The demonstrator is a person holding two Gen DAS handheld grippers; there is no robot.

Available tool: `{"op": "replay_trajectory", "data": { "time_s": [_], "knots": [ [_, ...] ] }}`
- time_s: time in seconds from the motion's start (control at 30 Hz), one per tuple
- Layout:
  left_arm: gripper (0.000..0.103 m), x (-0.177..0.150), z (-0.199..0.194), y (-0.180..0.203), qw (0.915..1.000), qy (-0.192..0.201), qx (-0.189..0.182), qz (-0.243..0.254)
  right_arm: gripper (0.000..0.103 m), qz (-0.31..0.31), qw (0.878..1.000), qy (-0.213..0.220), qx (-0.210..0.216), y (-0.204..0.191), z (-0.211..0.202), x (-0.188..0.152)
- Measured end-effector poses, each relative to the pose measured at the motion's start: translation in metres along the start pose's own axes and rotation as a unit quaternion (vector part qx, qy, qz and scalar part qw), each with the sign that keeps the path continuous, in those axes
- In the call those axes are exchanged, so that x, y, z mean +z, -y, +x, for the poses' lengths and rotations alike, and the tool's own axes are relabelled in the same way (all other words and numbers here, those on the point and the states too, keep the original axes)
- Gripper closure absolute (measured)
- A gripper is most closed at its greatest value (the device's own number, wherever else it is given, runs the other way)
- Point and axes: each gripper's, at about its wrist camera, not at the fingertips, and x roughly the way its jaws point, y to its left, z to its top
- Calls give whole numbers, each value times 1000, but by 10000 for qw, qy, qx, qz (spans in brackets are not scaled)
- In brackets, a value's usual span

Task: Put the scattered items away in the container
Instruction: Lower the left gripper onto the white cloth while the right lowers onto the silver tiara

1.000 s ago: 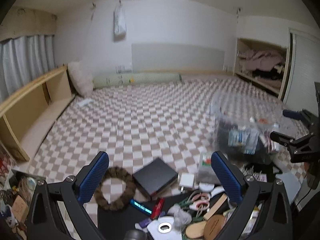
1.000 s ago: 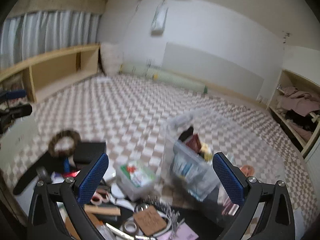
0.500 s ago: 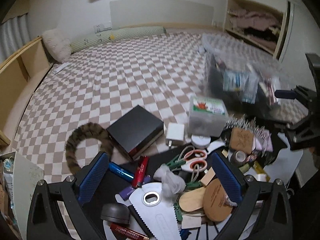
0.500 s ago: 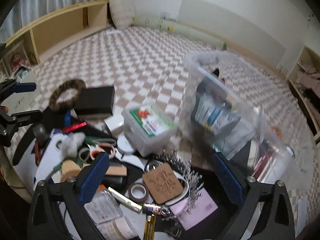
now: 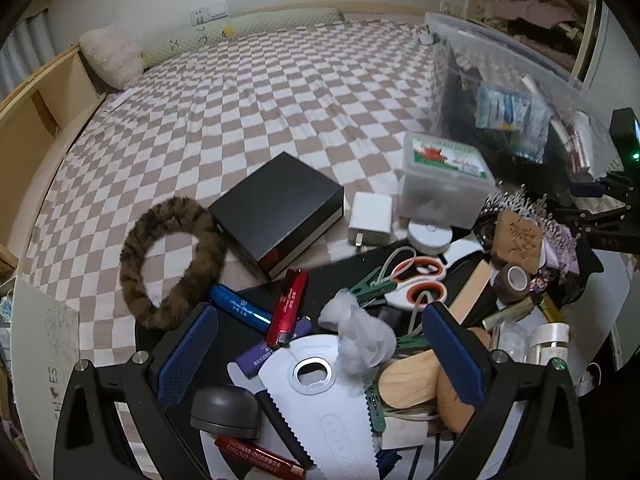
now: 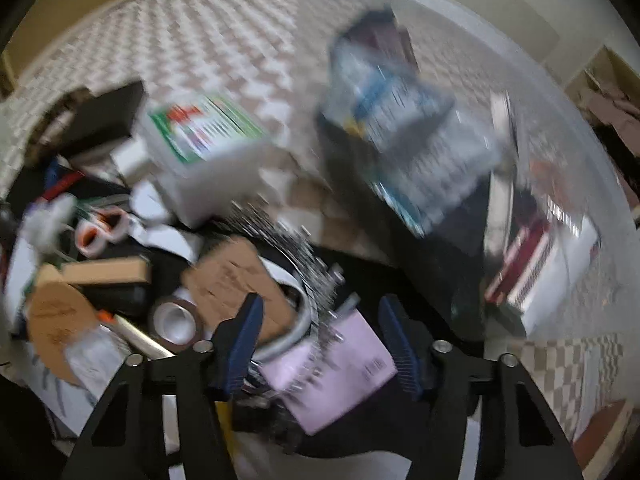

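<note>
**Both grippers low over the clutter, nothing taken yet**

Checkered bedding (image 5: 248, 92) fills the room's wide surface, and the loose items crowd its near edge, partly on a dark mat (image 5: 344, 256).

Farthest left lies a furry brown ring (image 5: 168, 260), soft and light; a pinch anywhere on its band should do. Beside it sits a black box (image 5: 280, 208), stiff and flat-sided, best taken across its narrow width. Nearer lie a blue tube (image 5: 240, 308) and a red tube (image 5: 288, 304), smooth and likely to roll or slip. The left gripper (image 5: 320, 356) hangs over a white perforated sheet (image 5: 320, 392) and a crumpled white wad (image 5: 360, 336), its jaws wide with nothing clamped. Orange-handled scissors (image 5: 416, 280) lie just beyond, rigid but pointed; the handles look the safest hold.

Further right stands a lidded plastic tub (image 5: 444, 176), bulky for these jaws. A cork coaster (image 6: 236, 280) rests against a spiky tiara (image 6: 304, 248), which looks fragile and prone to snag. The right gripper (image 6: 320, 336) is over a pink card (image 6: 340, 364), jaws closing, pads seemingly not yet pressing anything; the view is blurred. The card is thin and flat, so an edge must lift first.

At far right stands the clear container (image 5: 516, 80), already part filled.
</note>
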Motion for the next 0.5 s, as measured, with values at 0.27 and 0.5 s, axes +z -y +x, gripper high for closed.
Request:
{"op": "replay_trajectory", "data": {
  "time_s": [0.27, 0.5],
  "knots": [
    [0, -4, 14, 5, 9998, -212, 12, 42, 56, 221, 9985, -502, 37, 22, 31, -20],
    [0, -4, 24, 14, 9995, -297, 52, 106, 82, 119, 9971, -688, 314, 24, 40, -37]
  ]
}}
